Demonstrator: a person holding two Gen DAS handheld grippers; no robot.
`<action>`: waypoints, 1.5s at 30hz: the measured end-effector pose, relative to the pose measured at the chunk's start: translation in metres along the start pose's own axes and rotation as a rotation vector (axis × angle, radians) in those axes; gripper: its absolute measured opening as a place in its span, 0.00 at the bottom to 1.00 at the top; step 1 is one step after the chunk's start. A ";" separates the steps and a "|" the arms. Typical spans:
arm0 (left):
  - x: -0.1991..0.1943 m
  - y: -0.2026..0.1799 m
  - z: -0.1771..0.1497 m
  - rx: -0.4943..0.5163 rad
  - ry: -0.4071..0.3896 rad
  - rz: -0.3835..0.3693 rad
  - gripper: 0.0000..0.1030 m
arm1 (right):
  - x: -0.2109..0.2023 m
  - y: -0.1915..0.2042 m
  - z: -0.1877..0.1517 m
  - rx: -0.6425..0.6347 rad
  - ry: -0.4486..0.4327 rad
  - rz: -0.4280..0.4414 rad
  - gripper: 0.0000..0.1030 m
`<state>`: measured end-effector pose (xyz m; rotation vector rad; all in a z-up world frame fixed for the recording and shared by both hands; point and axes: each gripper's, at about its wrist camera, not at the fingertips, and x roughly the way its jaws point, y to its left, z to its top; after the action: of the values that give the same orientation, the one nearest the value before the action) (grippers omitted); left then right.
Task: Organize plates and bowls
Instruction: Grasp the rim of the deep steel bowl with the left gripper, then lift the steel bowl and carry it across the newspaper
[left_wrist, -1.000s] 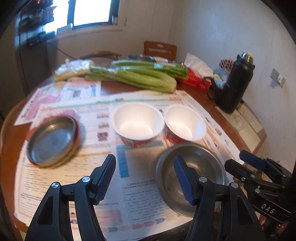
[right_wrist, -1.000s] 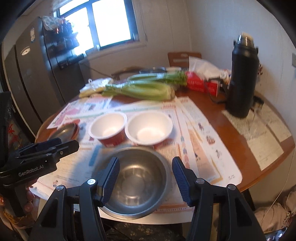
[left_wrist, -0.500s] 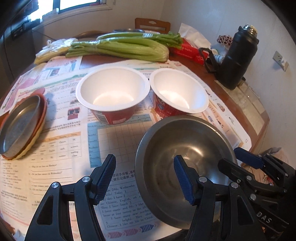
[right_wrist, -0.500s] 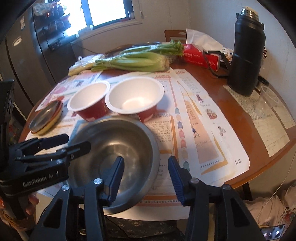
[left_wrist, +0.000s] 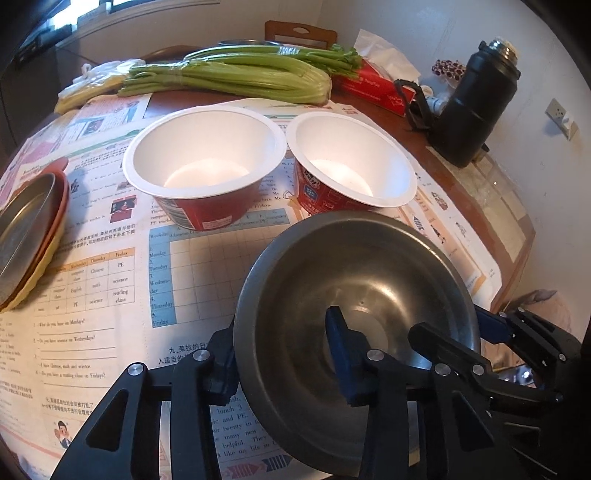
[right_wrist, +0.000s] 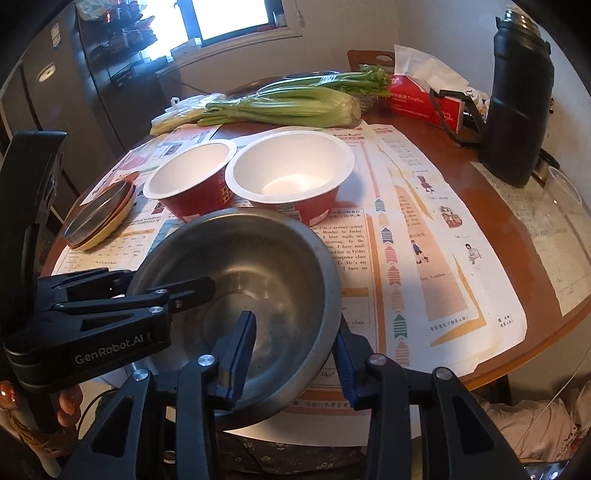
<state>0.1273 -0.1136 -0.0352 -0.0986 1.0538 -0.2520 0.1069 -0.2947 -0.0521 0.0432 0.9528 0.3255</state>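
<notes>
Steel bowl (left_wrist: 354, 295) is the thing I have in hand now: it sits at the near edge of the table (right_wrist: 491, 221), on the newspaper (left_wrist: 110, 295), just in front of the two red paper bowls (left_wrist: 207, 166), its far rim overlapping the right one from where I look. A second ago both my grippers hung above it with the jaws spread and nothing touched; since then I have dropped both of them onto it. My left gripper (left_wrist: 280, 354) straddles the bowl's left wall, one finger outside and one inside, and its jaws are closing on that wall. My right gripper (right_wrist: 295, 350) has done the same on the bowl's right wall and is clenched on it, pads pressing the steel from both sides. So the bowl has gone from merely approached to gripped on opposite sides, which I judge is the start of a two-handed lift. Left of the bowl, well apart, lies the stack of shallow plates (left_wrist: 26, 236), a steel one on top. Beyond the paper bowls are the celery (left_wrist: 229, 74), a tissue box (right_wrist: 424, 103) and the black flask (right_wrist: 517, 103). Next I would raise the bowl level, taking care not to knock the paper bowl behind it.
</notes>
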 end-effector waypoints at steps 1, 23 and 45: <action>-0.003 0.001 0.000 -0.002 -0.007 -0.003 0.41 | -0.001 0.001 0.000 -0.002 -0.004 0.001 0.40; -0.077 0.067 -0.024 -0.100 -0.163 0.047 0.45 | -0.024 0.084 0.008 -0.123 -0.102 0.119 0.41; -0.036 0.090 -0.030 -0.154 -0.098 0.077 0.45 | 0.016 0.090 -0.002 -0.122 -0.028 0.129 0.41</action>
<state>0.0983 -0.0159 -0.0373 -0.2066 0.9761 -0.0957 0.0908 -0.2044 -0.0497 -0.0019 0.9027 0.5005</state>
